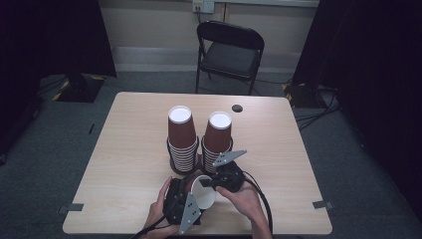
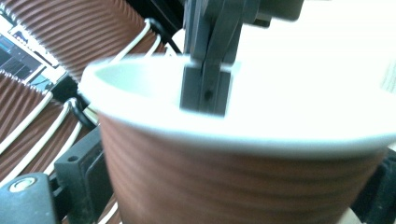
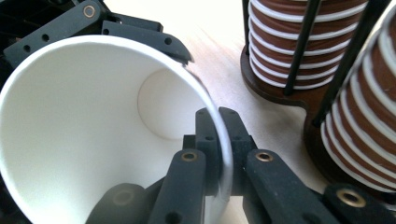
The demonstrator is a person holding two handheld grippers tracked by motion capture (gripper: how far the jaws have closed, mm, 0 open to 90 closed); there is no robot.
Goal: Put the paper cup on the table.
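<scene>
Your right gripper (image 1: 215, 182) is clamped on the rim of the loose paper cup (image 1: 203, 191), one jaw inside the white wall and one outside, the rim pinched tight between the pads; in the right gripper view that cup (image 3: 84, 140) lies on its side with its open mouth turned toward you and its round white bottom showing deep inside. Your left gripper (image 1: 185, 193) sits at the cup's brown ribbed side, and its jaws stand apart, the black fingers (image 3: 140, 32) spread wide round the outside of the cup; I can't tell whether the pads touch it. From the left gripper view, you're looking across the brown wall and white rim (image 2: 233, 135) at the right gripper's two closed fingertips (image 2: 205, 88) biting down over the far edge. The cup hangs just above the near edge of the table (image 1: 124, 149), between your two hands, right in front of the two stacks. Those stacks, the left stack (image 1: 181, 137) and the right stack (image 1: 217, 139), stand upright in their dark wire holders on a shared brown base (image 3: 299, 98), side by side at the middle of the table. Behind the table there's a black folding chair (image 1: 229, 50)
</scene>
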